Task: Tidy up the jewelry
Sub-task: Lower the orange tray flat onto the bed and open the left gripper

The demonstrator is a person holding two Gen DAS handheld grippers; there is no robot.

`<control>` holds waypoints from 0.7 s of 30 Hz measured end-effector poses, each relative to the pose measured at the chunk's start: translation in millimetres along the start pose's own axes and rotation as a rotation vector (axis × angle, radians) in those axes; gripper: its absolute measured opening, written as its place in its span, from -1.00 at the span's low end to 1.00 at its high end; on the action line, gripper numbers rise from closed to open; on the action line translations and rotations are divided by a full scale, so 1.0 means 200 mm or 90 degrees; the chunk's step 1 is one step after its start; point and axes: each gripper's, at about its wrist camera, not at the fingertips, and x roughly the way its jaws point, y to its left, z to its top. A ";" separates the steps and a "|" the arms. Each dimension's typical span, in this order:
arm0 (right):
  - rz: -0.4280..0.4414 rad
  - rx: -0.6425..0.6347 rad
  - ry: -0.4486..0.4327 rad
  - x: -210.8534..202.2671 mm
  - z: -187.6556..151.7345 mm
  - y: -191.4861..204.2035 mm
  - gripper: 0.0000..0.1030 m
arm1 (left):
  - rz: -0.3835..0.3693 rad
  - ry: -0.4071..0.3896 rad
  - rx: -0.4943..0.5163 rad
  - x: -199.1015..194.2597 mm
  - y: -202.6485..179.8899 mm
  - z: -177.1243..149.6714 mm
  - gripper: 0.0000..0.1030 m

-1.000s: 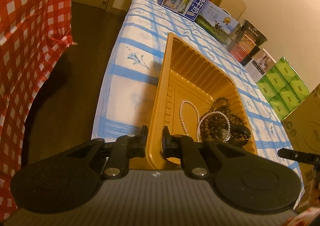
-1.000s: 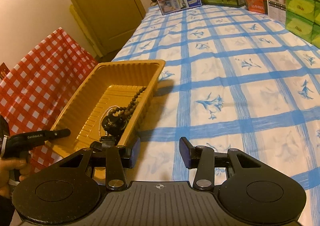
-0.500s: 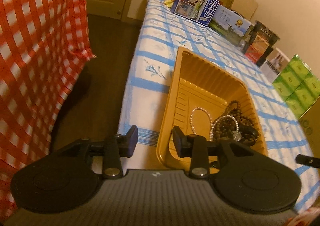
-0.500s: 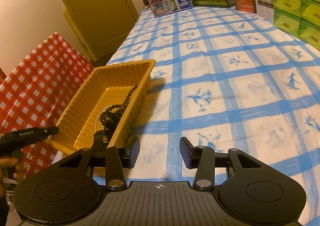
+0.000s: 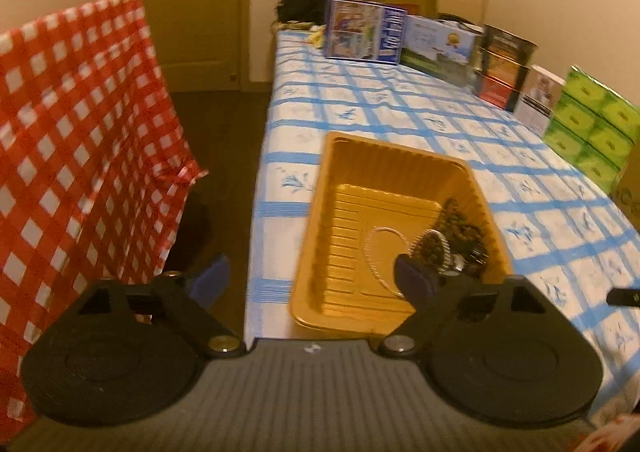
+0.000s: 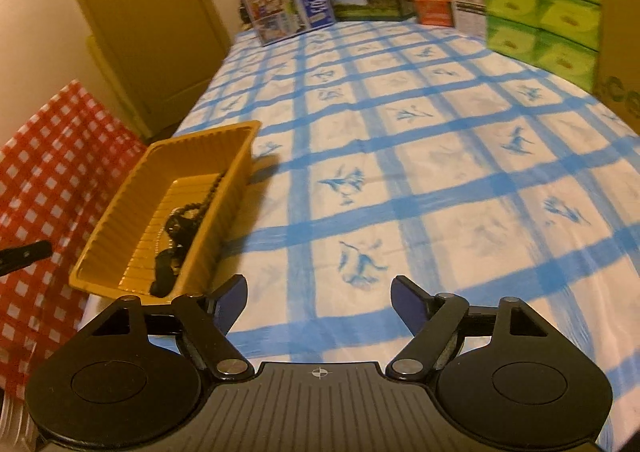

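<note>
A yellow plastic tray (image 5: 384, 149) sits near the left edge of the blue-checked tablecloth (image 5: 400, 111). In it lie a white pearl necklace (image 5: 374, 248) and a heap of dark bead necklaces (image 5: 460, 226). My left gripper (image 5: 310, 278) hovers above the tray's near end; its jaws are opening wide and touch nothing. My right gripper (image 6: 319, 294) hangs over bare cloth to the right of the tray (image 6: 200, 139), its jaws also opening with nothing between them. The dark beads (image 6: 186, 211) show along the tray's right wall.
Printed boxes (image 5: 366, 31) and green tissue packs (image 5: 592, 131) line the table's far and right sides, with a cardboard box (image 6: 618, 19) beside them. A red checked cloth (image 5: 80, 131) hangs left of the table over dark floor. A door (image 6: 140, 11) stands behind.
The left gripper let go of the tray's near rim, opened wide, rose and drew back. The right gripper opened wider and shifted to the right, away from the tray.
</note>
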 end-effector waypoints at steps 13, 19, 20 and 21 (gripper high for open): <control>-0.063 -0.050 -0.015 -0.10 -0.15 0.07 0.53 | -0.050 0.031 0.060 -0.11 -0.36 -0.20 0.99; -0.085 -0.064 -0.003 -0.13 -0.20 0.09 0.53 | -0.051 0.063 0.056 -0.12 -0.50 -0.27 0.98; -0.088 -0.065 -0.002 -0.14 -0.21 0.09 0.54 | -0.052 0.068 0.060 -0.12 -0.53 -0.28 0.98; -0.090 -0.067 0.000 -0.14 -0.21 0.09 0.54 | -0.054 0.072 0.067 -0.12 -0.55 -0.29 0.98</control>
